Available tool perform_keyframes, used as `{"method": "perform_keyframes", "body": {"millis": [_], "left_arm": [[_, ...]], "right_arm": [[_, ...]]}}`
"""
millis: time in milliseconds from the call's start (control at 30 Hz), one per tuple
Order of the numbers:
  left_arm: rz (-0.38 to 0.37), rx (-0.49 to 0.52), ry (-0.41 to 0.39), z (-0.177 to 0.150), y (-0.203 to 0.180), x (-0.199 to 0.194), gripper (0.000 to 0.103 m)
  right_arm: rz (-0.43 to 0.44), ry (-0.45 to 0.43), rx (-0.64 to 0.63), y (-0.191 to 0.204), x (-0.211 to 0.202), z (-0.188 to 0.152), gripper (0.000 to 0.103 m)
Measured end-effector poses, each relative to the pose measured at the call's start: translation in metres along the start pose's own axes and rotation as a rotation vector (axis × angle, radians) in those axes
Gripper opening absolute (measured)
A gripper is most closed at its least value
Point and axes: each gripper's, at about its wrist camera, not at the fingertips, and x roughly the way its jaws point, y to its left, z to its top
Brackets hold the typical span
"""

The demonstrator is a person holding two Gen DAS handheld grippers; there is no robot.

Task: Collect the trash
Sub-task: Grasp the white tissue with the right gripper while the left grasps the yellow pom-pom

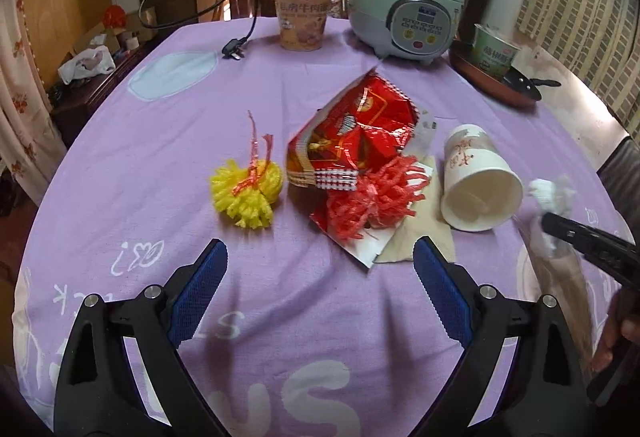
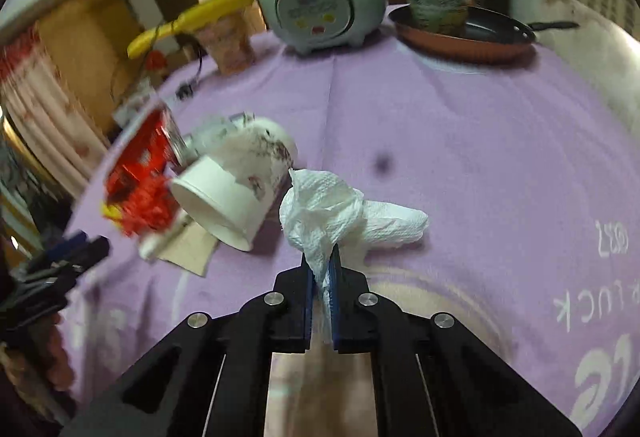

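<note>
Right tool (image 2: 321,269) clamped on a fold of the tissue (image 2: 344,213), whose bulk rests on the surface (image 2: 460,141) near its right edge, presumably for lifting away. Left tool (image 1: 320,277), jaws apart, hovers before the central litter: wrapper (image 1: 352,129), cup (image 1: 476,181), pompoms (image 1: 246,195).

The purple tablecloth (image 2: 460,141) bore white lettering, upside down to both cameras, of which "LUCK" could be read. The brown noodle cup (image 1: 303,19) carried large Chinese characters reading "私房牛肉面". Print on the green cup (image 1: 494,51) and the rice cooker (image 1: 404,13) panel was too small to read.
</note>
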Motion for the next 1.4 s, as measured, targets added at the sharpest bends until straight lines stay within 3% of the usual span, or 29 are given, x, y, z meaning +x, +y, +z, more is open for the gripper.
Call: {"method": "perform_keyframes", "body": {"millis": [100, 300, 433, 500, 733, 1000, 1033, 1100, 1167, 1267, 1400], "left_arm": [[0.0, -0.003, -0.001, -0.001, 0.001, 0.001, 0.091], [-0.002, -0.026, 0.031, 0.003, 0.011, -0.005, 0.091], [0.163, 0.14, 0.033, 0.003, 0.014, -0.001, 0.09], [0.193, 0.176, 0.038, 0.005, 0.02, 0.005, 0.088], [0.161, 0.193, 0.081, 0.028, 0.041, 0.043, 0.071], [0.139, 0.271, 0.117, 0.036, 0.032, 0.074, 0.07], [0.138, 0.275, 0.119, 0.037, 0.031, 0.077, 0.068], [0.124, 0.278, 0.134, 0.039, 0.03, 0.083, 0.054], [0.088, 0.271, 0.136, 0.041, 0.03, 0.084, 0.027], [0.095, 0.266, 0.136, 0.042, 0.029, 0.082, 0.017], [0.109, 0.26, 0.118, 0.04, 0.031, 0.071, 0.014]], "right_arm": [[0.029, -0.044, 0.058, -0.009, -0.008, -0.01, 0.008], [0.07, -0.043, 0.063, -0.015, -0.011, -0.016, 0.008], [0.139, -0.024, 0.089, -0.025, -0.007, -0.016, 0.009], [0.146, -0.029, 0.091, -0.027, -0.009, -0.014, 0.009], [0.164, -0.048, 0.085, -0.025, -0.014, -0.014, 0.009], [0.177, -0.04, 0.084, -0.026, -0.013, -0.014, 0.01], [0.18, -0.039, 0.082, -0.025, -0.013, -0.014, 0.01], [0.182, -0.036, 0.079, -0.024, -0.012, -0.015, 0.01], [0.186, -0.032, 0.079, -0.025, -0.012, -0.015, 0.01], [0.19, -0.033, 0.079, -0.025, -0.013, -0.015, 0.01], [0.198, -0.039, 0.079, -0.025, -0.015, -0.015, 0.01]]}}
